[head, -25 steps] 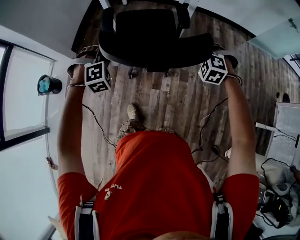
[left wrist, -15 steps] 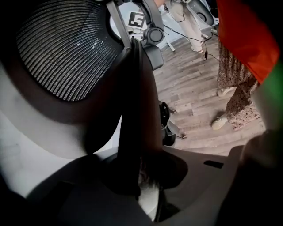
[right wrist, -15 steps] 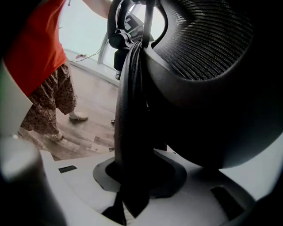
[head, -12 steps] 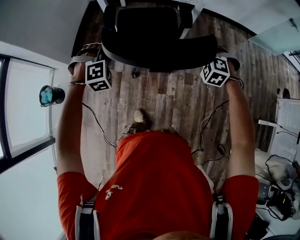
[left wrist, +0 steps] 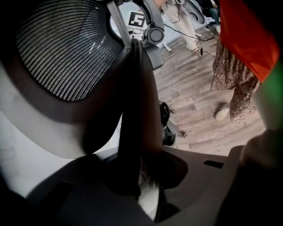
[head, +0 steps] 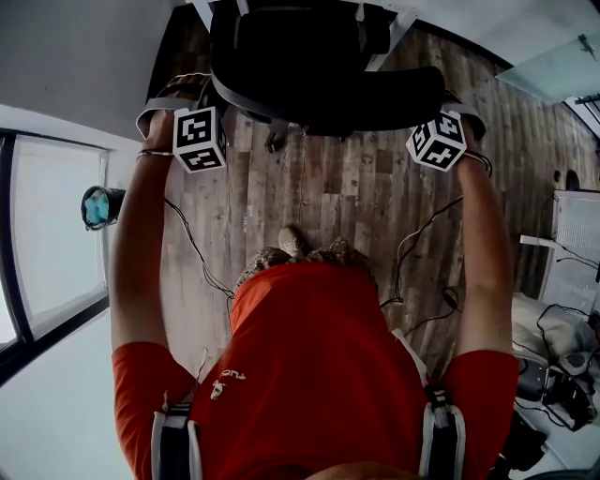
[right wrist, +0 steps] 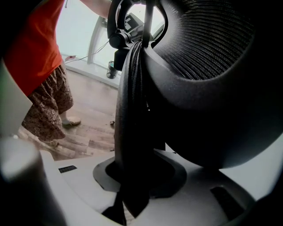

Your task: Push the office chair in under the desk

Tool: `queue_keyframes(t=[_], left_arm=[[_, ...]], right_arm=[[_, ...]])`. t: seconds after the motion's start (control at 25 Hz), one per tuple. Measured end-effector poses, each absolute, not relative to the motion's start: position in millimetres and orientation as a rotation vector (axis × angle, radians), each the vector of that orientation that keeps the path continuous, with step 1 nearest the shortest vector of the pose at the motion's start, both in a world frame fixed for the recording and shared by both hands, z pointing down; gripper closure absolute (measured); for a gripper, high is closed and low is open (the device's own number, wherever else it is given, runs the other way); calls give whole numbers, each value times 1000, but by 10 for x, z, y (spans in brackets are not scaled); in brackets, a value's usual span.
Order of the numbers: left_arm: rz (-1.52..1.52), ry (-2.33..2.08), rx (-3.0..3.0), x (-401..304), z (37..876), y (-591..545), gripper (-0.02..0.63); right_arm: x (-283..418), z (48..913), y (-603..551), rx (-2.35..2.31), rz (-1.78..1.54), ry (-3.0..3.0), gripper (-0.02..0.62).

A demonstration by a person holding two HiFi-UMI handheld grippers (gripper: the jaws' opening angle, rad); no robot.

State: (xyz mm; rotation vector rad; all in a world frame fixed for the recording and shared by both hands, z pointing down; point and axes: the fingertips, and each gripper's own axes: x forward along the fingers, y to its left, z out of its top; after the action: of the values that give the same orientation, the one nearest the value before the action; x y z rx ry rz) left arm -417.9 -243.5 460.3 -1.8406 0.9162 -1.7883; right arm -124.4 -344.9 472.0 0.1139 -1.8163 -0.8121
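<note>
Black office chair [head: 319,66] sits ahead of you, its seat seemingly entering between the worktop's white legs [head: 398,23]. Your left hand-held gripper [left wrist: 140,190] and right hand-held gripper [right wrist: 132,190] clench its backrest rim; more pushing probably remains.

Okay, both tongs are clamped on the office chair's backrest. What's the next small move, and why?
Probably push the office chair straight ahead, evenly with both hands. The left tongs and right tongs each grip a side edge of its backrest, so the hold looks balanced, and the backrest appears short of the desk.
</note>
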Motion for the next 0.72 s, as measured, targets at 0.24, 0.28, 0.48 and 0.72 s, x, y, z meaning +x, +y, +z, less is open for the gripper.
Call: queue_keyframes(t=[0.24, 0.28, 0.48, 0.72], left_arm=[[-1794, 885, -1858, -4409, 4615, -2724, 531], [-1794, 887, -1855, -4449, 4615, -2780, 531], [-1788, 902, -1841, -4596, 4586, -3073, 531], [-1753, 900, -1836, -4595, 4575, -3387, 531]], right_arm=[[-1464, 4719, -3683, 133, -795, -1814, 482], [-1500, 4718, -3731, 134, -794, -1814, 482], [-1627, 4695, -4002, 144, -794, -1811, 482], [-1645, 4702, -4325, 143, -798, -1809, 482]])
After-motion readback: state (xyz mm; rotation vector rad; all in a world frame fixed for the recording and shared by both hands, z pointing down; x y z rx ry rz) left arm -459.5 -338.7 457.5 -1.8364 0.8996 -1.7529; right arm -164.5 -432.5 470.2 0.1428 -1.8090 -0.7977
